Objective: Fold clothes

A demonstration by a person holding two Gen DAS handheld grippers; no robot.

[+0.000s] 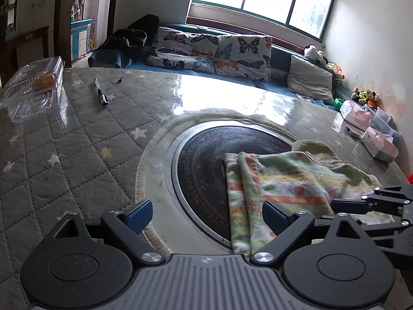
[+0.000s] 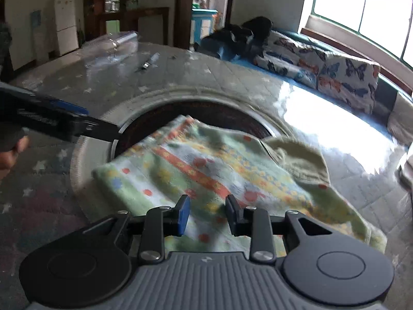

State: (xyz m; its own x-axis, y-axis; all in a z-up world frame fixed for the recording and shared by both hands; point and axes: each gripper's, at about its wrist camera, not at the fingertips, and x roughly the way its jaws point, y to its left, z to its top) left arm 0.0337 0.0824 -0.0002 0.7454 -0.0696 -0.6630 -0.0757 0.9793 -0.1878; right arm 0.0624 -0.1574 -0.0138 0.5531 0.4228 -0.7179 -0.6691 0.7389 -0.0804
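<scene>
Over the round hob [image 1: 206,160] on the table [image 1: 77,134] the cloth [image 1: 284,180] is already folded double, the left gripper [image 1: 206,215] is spread empty, the right gripper [image 2: 207,215] half-closed with nothing pinched, further folding is left

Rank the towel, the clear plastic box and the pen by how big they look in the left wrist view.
1. Towel, largest, though it is nearest the camera.
2. Clear plastic box.
3. Pen, smallest.
</scene>
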